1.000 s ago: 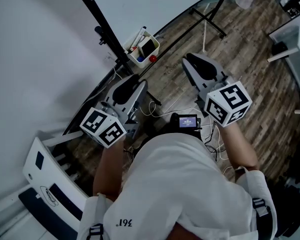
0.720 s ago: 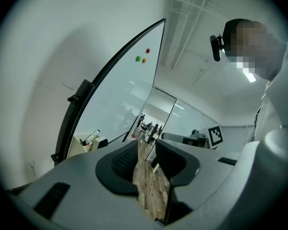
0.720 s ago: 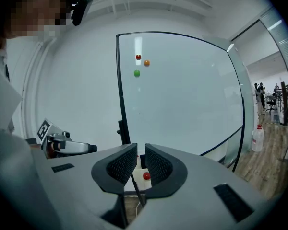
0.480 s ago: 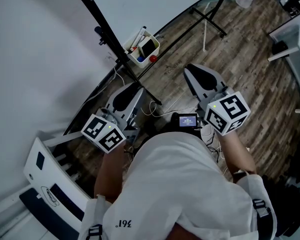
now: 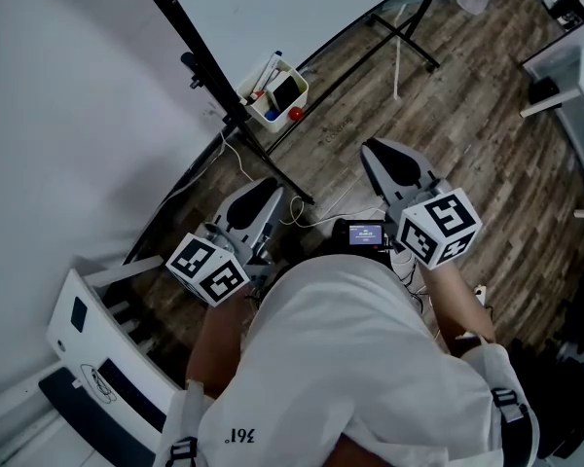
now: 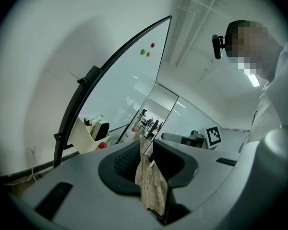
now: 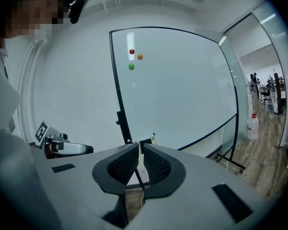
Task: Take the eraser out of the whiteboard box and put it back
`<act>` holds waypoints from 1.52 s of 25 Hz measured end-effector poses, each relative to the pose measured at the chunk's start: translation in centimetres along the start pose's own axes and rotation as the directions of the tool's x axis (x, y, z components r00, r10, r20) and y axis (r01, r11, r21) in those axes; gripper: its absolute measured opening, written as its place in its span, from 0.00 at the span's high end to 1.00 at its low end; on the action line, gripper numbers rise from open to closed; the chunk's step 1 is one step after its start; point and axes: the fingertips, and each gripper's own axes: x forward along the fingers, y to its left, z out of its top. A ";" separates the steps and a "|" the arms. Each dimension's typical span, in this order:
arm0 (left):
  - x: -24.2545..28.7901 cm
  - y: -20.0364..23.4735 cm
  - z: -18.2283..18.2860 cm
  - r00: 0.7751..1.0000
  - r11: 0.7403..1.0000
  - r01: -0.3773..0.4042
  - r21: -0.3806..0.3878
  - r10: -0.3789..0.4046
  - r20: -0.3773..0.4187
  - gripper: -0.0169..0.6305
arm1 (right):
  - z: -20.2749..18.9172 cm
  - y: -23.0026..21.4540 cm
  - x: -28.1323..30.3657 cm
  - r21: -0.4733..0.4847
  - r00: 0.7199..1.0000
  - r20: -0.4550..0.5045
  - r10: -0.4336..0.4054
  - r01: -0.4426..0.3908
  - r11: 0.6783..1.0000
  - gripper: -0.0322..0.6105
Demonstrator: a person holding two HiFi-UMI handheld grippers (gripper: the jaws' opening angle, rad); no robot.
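Note:
The white whiteboard box (image 5: 273, 95) hangs on the board's frame, with the black eraser (image 5: 289, 92) upright inside it beside markers and a red ball. The left gripper view shows the box (image 6: 86, 138) and eraser (image 6: 102, 131) at far left, well off the jaw line. My left gripper (image 5: 261, 195) hovers low over the floor; its jaws (image 6: 145, 147) are closing, with a gap and nothing between them. My right gripper (image 5: 378, 152) is to the right of the box, also apart from it. Its jaws (image 7: 139, 151) are closing to a thin slit, empty.
The whiteboard (image 7: 182, 80) carries three round magnets (image 7: 131, 66) and stands on a black frame (image 5: 214, 76) with a foot bar (image 5: 409, 37). White cables (image 5: 307, 212) and a small screen (image 5: 366, 233) are at the person's front. A white chair-like stand (image 5: 97, 348) is lower left.
Both grippers have dropped and drawn back towards the person's body, away from the box. The left jaws have narrowed. The eraser stays in the box.

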 end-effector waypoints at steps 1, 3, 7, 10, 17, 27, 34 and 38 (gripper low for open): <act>0.0 -0.1 -0.3 1.000 1.000 0.007 0.000 -0.007 -0.005 0.83 | -0.3 0.0 -0.1 0.003 1.000 -0.005 -0.001 0.001 1.000 0.87; -0.1 -0.3 -0.8 1.000 1.000 0.015 -0.001 -0.015 -0.016 0.83 | -0.9 0.2 -0.2 0.008 1.000 -0.018 -0.001 0.001 1.000 0.87; -0.1 -0.5 -1.4 0.999 1.000 0.016 -0.006 -0.016 -0.030 0.83 | -2.2 0.5 -0.5 0.018 0.999 -0.043 0.004 -0.004 1.000 0.87; -0.2 -0.6 -1.8 0.999 1.000 0.017 -0.011 -0.017 -0.037 0.83 | -3.0 0.9 -0.6 0.024 0.998 -0.058 0.009 -0.008 1.000 0.88; -0.1 -0.9 -2.3 0.998 1.000 0.021 -0.015 -0.022 -0.050 0.83 | -3.7 1.1 -0.9 0.034 0.998 -0.065 0.018 -0.016 0.999 0.89; 0.2 -1.2 -2.9 0.997 0.999 0.049 -0.016 -0.050 -0.065 0.84 | -3.8 1.0 -1.1 0.046 0.998 -0.060 0.022 -0.019 0.999 0.91; 0.5 -1.2 -2.5 0.996 0.999 0.035 -0.021 -0.036 -0.077 0.84 | -3.1 0.4 -1.0 0.019 0.998 -0.057 0.018 -0.017 1.000 0.91; 0.6 -1.2 -2.8 0.996 0.999 0.034 -0.026 -0.036 -0.086 0.84 | -2.8 -0.1 -1.1 0.019 0.999 -0.052 0.008 -0.007 1.000 0.91</act>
